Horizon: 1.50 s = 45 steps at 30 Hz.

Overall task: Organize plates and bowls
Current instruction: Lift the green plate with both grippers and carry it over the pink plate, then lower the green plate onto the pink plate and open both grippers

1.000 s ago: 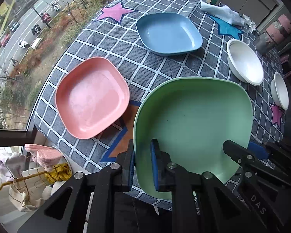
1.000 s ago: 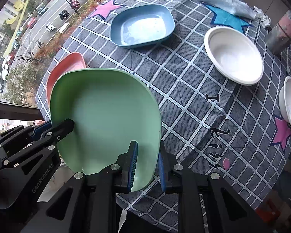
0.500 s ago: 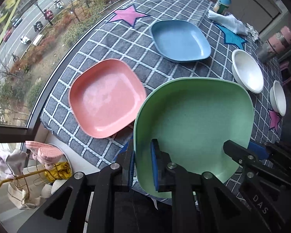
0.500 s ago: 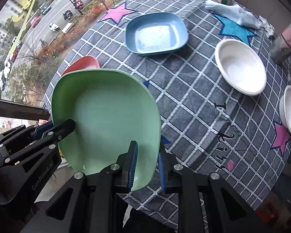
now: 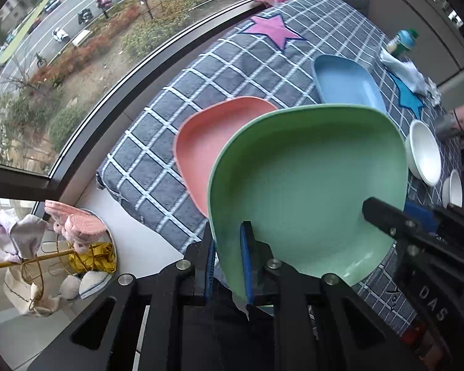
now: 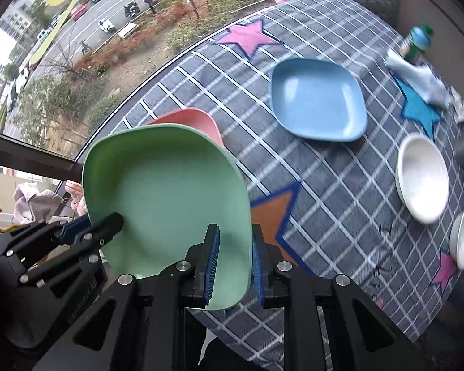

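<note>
The left tool [image 5: 227, 259] and right tool [image 6: 233, 261] clamp opposite rims of a green plate [image 5: 309, 185], seemingly light and stiff, at centre frame above a pink plate [image 5: 201, 142].

left gripper [image 5: 227, 266]: black angular frame with cut-out openings, blue ribbed pads on the fingers [image 5: 247, 266], round silver screws beside each pad mount. right gripper [image 6: 233, 266]: same black frame, blue ribbed pads, silver screw heads. seen from the left gripper, the right unit's side bears pale lettering "das"; the left unit's side carries faint embossed lettering.
</note>
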Available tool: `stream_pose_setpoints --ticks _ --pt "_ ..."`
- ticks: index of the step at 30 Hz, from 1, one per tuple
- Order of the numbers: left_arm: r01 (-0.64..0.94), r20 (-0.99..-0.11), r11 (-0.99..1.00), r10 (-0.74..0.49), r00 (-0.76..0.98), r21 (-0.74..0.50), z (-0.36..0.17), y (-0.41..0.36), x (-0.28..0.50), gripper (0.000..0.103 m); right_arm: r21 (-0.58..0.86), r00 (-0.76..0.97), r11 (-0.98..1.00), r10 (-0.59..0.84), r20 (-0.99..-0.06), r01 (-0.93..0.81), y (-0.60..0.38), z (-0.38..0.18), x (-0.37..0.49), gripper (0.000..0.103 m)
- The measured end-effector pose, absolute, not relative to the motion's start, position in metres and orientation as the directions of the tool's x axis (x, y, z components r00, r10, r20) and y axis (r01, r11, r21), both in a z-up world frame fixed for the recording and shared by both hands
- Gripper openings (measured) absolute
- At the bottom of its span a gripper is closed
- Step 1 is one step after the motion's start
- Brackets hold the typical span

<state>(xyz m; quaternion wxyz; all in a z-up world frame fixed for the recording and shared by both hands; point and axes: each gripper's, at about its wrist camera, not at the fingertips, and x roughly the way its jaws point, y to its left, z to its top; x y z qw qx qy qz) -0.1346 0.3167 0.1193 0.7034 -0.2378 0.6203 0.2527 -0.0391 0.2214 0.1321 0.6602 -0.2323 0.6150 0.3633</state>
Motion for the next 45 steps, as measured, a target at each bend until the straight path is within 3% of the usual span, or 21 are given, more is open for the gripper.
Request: stream_pose_setpoints --ticks 21,45 --pt "-0.648 -0.997 0.759 -0.023 0.075 -0.066 0.085 0.366 -0.131 0.017 0.076 -0.017 0.635 0.099 -0.995 -0.769 0.283 0.106 -0.037 0.022" --pt "-0.603 -0.999 0.797 -0.034 0.021 -0.039 0.059 0.381 -0.109 0.019 0.058 -0.01 0.63 0.079 -0.997 -0.774 0.319 0.084 -0.025 0.022"
